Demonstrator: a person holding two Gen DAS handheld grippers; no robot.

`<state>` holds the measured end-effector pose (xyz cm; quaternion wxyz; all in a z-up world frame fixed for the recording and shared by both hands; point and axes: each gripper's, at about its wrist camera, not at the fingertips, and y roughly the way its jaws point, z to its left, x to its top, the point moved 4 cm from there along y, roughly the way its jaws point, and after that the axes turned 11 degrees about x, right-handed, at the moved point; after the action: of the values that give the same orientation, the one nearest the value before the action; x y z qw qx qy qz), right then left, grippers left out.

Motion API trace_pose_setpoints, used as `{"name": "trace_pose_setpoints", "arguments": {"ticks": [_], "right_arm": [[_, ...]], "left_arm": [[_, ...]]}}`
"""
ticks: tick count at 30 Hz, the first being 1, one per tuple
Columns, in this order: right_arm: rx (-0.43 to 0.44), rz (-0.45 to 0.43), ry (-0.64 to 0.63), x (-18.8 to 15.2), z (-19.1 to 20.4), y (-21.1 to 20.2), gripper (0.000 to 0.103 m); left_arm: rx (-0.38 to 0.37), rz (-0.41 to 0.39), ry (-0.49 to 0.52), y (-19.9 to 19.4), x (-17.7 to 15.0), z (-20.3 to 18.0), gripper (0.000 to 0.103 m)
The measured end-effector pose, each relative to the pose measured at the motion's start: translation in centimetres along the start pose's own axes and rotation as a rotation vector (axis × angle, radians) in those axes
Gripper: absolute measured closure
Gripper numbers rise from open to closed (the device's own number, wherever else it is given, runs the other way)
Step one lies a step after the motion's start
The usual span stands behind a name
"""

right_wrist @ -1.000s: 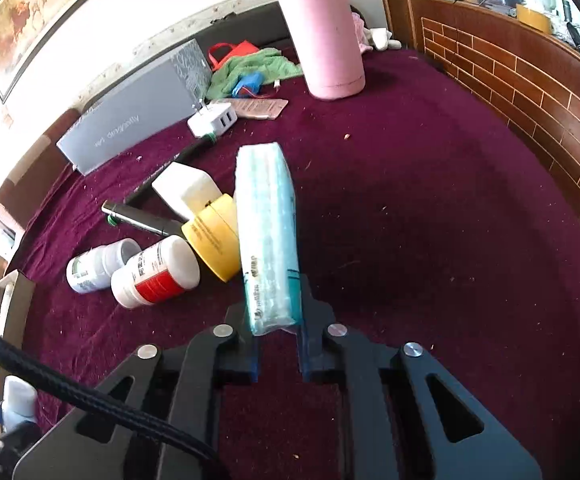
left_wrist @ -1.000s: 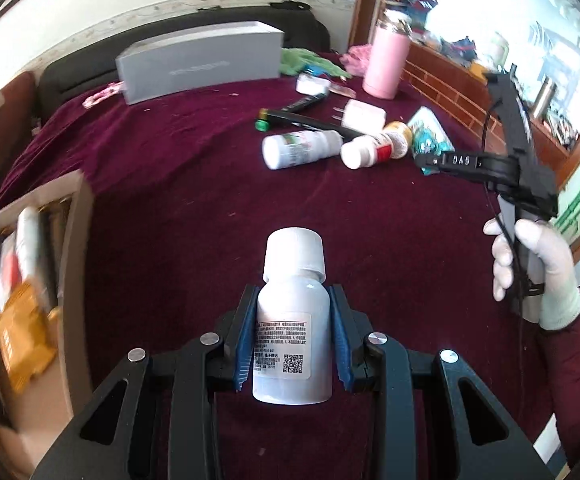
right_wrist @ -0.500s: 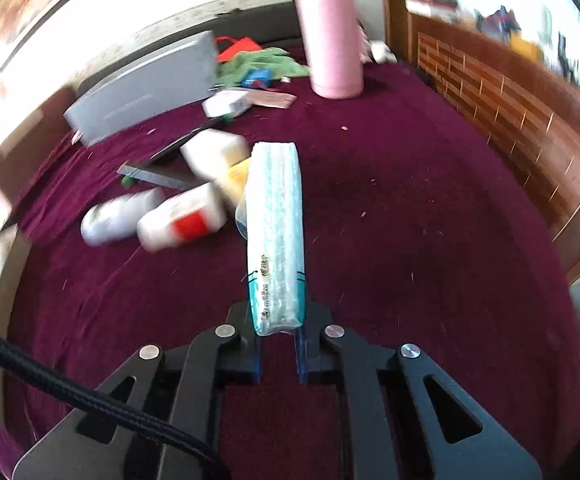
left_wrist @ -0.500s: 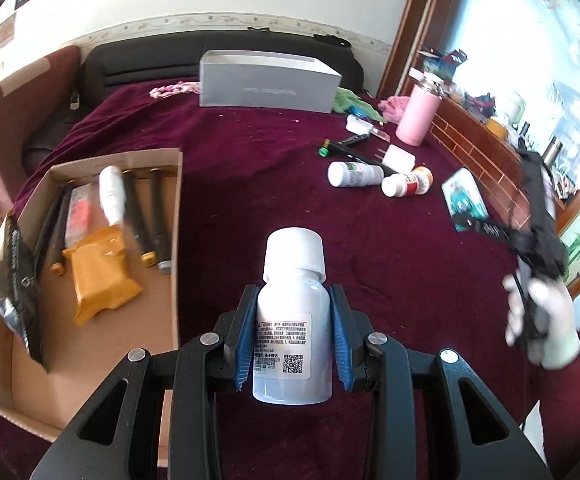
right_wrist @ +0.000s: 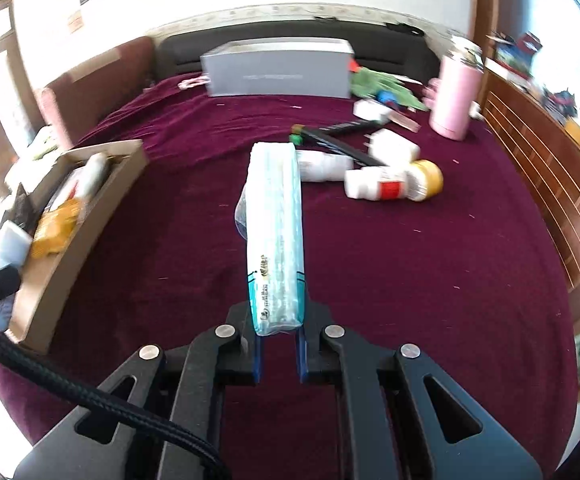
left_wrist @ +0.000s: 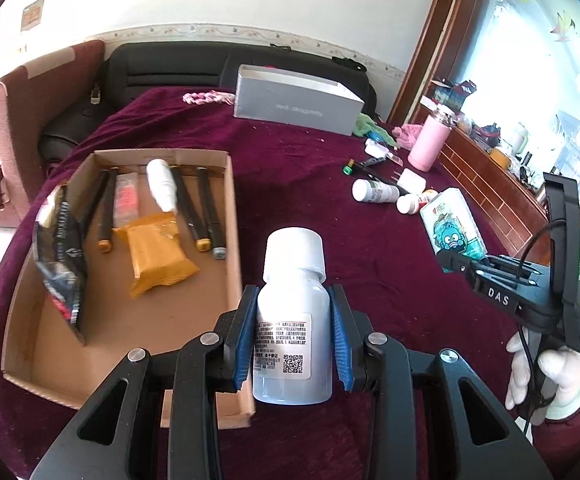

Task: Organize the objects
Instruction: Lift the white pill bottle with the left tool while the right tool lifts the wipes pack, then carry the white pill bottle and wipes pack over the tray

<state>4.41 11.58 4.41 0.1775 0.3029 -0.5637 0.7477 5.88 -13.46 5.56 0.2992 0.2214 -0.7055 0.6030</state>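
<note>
Beside the cardboard box's [left_wrist: 237, 240] right wall, the left tool [left_wrist: 292, 336] grips a white bottle [left_wrist: 292, 320].

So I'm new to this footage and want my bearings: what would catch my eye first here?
Front and centre in the left wrist view, the left gripper clamps an upright white bottle. The right gripper pinches a teal tissue pack that stands on end above the maroon tablecloth. At the left lies an open cardboard box holding markers and an orange packet.
</note>
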Motion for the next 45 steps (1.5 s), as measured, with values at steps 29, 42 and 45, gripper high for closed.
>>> {"name": "trace_pose_setpoints", "arguments": {"ticks": [29,42,45], "right_arm": [[0.048,0.058,-0.317,1.9,16.5,3.9,0.093],[0.079,0.105,-0.368,2.3,20.8,6.5,0.093],[0.089,0.118,-0.367,2.3,21.2,6.9,0.093]], "left_arm": [[0.132,0.017,-0.115,1.3,-1.0,10.7,0.073],[0.102,0.050,-0.139,2.4,-1.7,12.4,0.073],[0.087,0.056,-0.139,2.4,-1.8,12.4,0.073]]}}
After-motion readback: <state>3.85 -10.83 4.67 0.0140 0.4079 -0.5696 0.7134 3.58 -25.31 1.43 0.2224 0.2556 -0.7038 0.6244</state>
